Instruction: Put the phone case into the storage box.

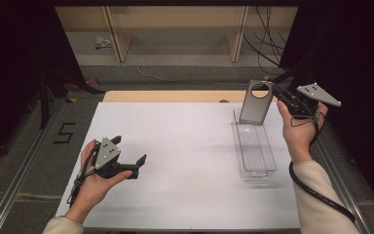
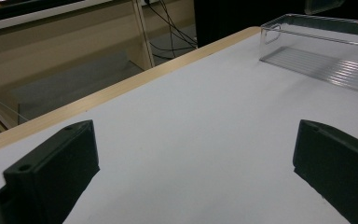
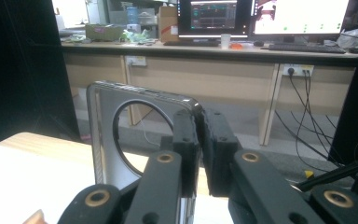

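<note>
Phone case (image 1: 256,103) upright over the tray's (image 1: 256,168) far end, seemingly inside; left gripper (image 1: 126,158) well apart, near-left.

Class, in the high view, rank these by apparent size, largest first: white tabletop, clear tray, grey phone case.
1. White tabletop
2. Clear tray
3. Grey phone case, held upright in the right gripper, so foreshortening may mislead.

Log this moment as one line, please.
right gripper: shut on phone case, held over clear tray | left gripper: open, empty, above table
</note>
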Demonstrator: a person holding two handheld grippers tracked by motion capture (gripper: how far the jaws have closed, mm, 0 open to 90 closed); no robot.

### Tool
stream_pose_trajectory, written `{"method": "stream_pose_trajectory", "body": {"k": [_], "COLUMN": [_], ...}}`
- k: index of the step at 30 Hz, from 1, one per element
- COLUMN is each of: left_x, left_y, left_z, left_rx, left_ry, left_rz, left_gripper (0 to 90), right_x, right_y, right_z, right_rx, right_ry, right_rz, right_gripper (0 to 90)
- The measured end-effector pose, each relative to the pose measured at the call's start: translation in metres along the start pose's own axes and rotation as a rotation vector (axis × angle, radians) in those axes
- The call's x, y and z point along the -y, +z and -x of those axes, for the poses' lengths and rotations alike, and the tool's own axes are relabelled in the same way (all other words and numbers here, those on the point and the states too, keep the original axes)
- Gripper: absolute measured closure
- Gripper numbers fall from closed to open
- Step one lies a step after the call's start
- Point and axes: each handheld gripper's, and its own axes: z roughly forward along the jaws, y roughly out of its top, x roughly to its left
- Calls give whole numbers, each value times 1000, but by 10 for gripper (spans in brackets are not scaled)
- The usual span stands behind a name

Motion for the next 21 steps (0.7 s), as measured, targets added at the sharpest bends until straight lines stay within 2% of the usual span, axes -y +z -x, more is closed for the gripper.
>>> {"method": "stream_pose_trajectory", "body": {"k": [21], "left_x": [0], "left_y": [0], "left_z": [0], "left_rx": [-1], "left_ry": [0], "left_rz": [0], "left_gripper": [0], "right_x": [0], "right_y": [4], "right_z": [2], "right_rx": [10], "right_ry": [-14], "right_rz": [-4], "right_gripper": [851]}}
